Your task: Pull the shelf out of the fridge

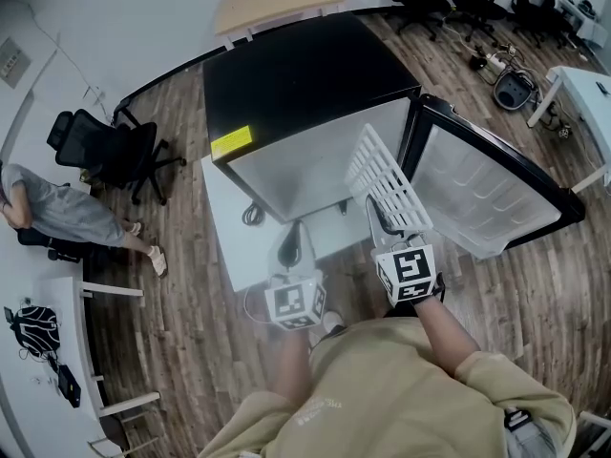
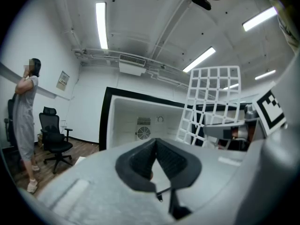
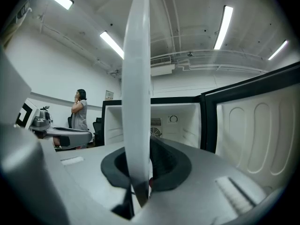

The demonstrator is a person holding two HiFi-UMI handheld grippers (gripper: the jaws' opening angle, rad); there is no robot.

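Now we hold the shelf point(image 1: 385, 181) outside the fridge point(image 1: 305, 93).
Our right gripper point(image 3: 140, 170) has its fingers point(image 3: 164, 161) clamped on the shelf's near edge, which stands upright; our left gripper point(image 2: 155, 142) has its fingers together, empty.

1 shelf point(image 3: 137, 78), edge-on, clamped in right gripper point(image 3: 143, 170); open fridge point(image 3: 176, 125) behind

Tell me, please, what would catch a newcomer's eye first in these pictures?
The white wire shelf stands out most: the right tool grips its rim and holds it on edge before the open black fridge. The fridge's door stands wide open at the right.
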